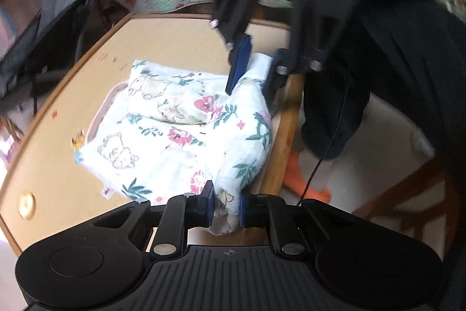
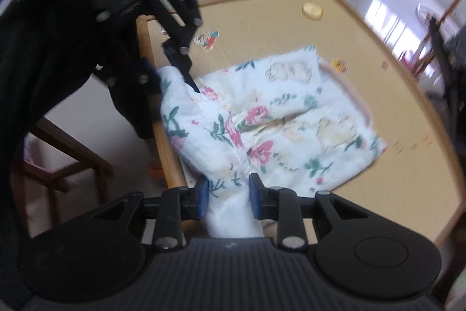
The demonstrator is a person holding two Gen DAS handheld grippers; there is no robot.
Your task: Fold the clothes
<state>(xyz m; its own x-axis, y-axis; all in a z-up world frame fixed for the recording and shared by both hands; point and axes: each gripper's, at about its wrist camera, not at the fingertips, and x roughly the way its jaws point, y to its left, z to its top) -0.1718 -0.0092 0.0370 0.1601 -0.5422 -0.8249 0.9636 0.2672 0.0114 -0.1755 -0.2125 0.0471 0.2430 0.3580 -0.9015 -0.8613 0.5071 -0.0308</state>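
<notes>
**Tech:** Left gripper (image 1: 226, 206) sits nearest the lens, pads clamped on a bunched fold of the garment (image 1: 163, 133). Confirm the right side.

**Operator:** Right gripper (image 2: 228, 201) has cloth between its blue pads; the pads touch the fold on both sides, so it is grasping the garment too. In the left view it stands at the garment's far corner.

**Tech:** Garment position?

**Operator:** One floral garment, partly folded, lying on the table (image 1: 180, 37) against the near wooden edge (image 1: 284, 136). The strip both grippers hold is lifted right along that edge, partly overhanging it.

**Tech:** Free room?

**Operator:** Bare tabletop on the three other sides of the garment. One round yellow disc (image 2: 312, 10) lies well apart near the far rim. A few small stickers (image 2: 208, 39) are scattered on the surface; blur prevents an exact count. Beyond the near edge: one wooden chair (image 2: 67, 165), and a dark sleeve (image 1: 407, 72) close to the grippers.
</notes>
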